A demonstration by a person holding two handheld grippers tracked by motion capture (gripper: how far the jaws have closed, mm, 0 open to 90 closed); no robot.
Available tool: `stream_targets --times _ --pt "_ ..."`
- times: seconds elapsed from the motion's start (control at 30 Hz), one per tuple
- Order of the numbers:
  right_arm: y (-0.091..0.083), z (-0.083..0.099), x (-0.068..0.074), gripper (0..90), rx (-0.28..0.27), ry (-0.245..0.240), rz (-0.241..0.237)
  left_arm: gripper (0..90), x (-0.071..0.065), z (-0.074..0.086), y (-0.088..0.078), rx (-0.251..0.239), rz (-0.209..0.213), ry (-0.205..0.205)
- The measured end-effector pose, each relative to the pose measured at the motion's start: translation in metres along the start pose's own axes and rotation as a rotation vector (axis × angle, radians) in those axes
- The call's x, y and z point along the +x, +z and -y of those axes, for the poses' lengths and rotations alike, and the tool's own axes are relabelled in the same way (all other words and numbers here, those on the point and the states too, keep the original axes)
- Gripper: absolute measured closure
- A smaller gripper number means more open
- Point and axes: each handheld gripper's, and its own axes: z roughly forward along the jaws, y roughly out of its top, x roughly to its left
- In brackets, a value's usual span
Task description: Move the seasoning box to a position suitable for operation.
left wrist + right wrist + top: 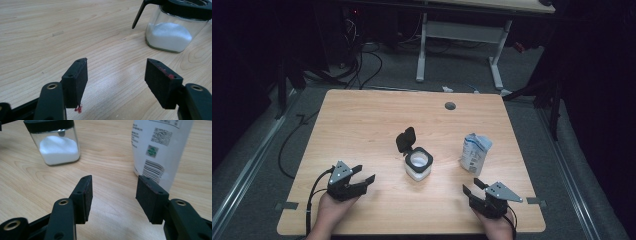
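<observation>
A light wooden bench (362,130) carried two things, and a person's hands held a gripper at each near corner. Taking the glass jar (418,165) at the middle of the bench as the landmark: it was a square clear jar holding white powder, its black flip lid (405,139) hinged up and open behind it.

To the left of the jar and nearer the person, the left gripper (366,175) rested low over the bench, its jaws spread wide with nothing between them, pointing toward the jar but well apart from it. In the left gripper view the jar (175,32) stood ahead and to the right of the jaws, bare wood between.

To the right of the jar stood a white pouch (475,153), upright, with blue print and a crumpled top. Nearer the person than the pouch, the right gripper (474,186) also had its jaws apart and empty; in the right gripper view the pouch (160,147) rose just beyond the right-hand jaw, with a barcode facing the camera, and the jar (56,143) sat farther off to the left.

Judged from this, the work was at its opening step: jar open, pouch untouched, neither thing yet grasped. The next move probably called for the right gripper to advance and close on the pouch's body, while the left steadied the jar, before any pouring of the pouch into the jar.
</observation>
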Motion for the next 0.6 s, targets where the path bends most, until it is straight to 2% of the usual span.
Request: stream_targets --times 0.27,0.6 --pt "0.016 -0.012 0.011 51.9 -0.001 -0.023 -0.014 35.0 -0.004 -0.002 0.004 0.01 -0.007 0.013" --pt "0.037 -0.026 0.023 56.3 -0.007 -0.054 -0.046 40.9 -0.005 0.0 0.004 0.002 -0.025 0.019"
